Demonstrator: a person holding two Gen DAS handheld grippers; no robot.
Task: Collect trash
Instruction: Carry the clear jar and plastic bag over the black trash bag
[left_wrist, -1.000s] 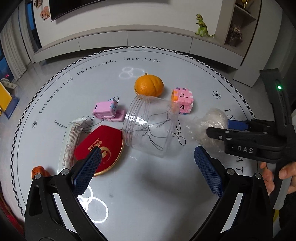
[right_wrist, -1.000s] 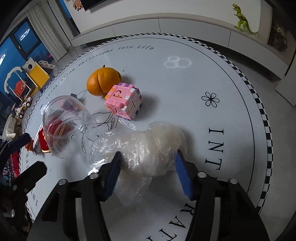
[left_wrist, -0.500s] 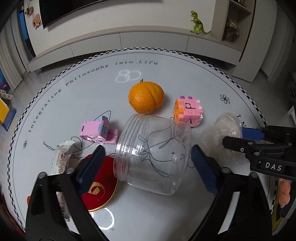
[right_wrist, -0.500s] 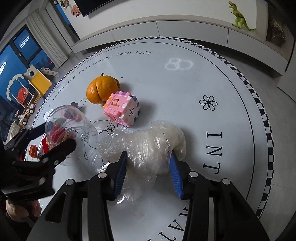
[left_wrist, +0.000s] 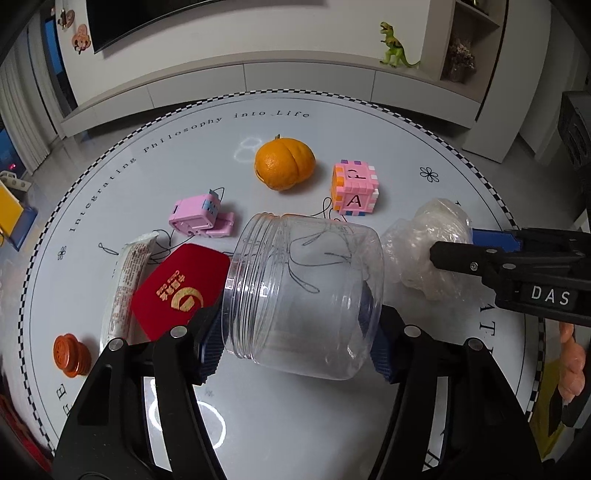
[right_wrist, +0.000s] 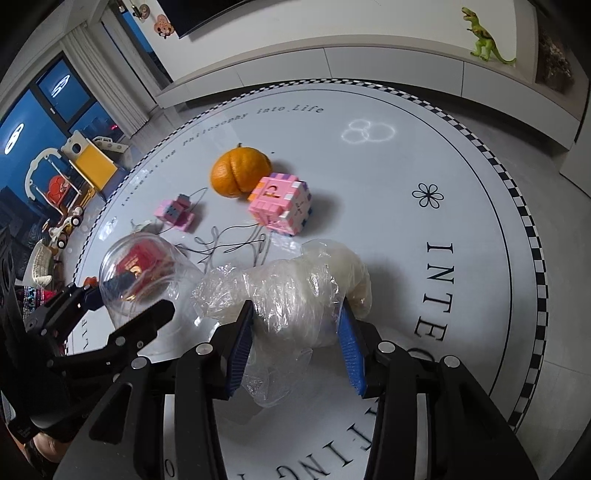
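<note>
A clear plastic jar (left_wrist: 303, 295) lies on its side on the round white table (left_wrist: 295, 424), mouth to the left. My left gripper (left_wrist: 291, 339) is shut on the jar, one pad at each side; the jar also shows in the right wrist view (right_wrist: 144, 280). A crumpled clear plastic bag (right_wrist: 295, 291) lies right of the jar. My right gripper (right_wrist: 295, 350) is shut on the bag, and it shows in the left wrist view (left_wrist: 458, 247) too. A white snack wrapper (left_wrist: 125, 284) and a red envelope (left_wrist: 181, 288) lie left of the jar.
An orange (left_wrist: 284, 168), a pink letter cube (left_wrist: 354, 192) and a small pink block toy (left_wrist: 201, 216) sit behind the jar. An orange cap (left_wrist: 70, 354) lies near the table's left edge. A low white cabinet with a green toy dinosaur (left_wrist: 395, 46) stands behind the table.
My left gripper moved forward around the jar and closed on it. My right gripper closed on the plastic bag.
</note>
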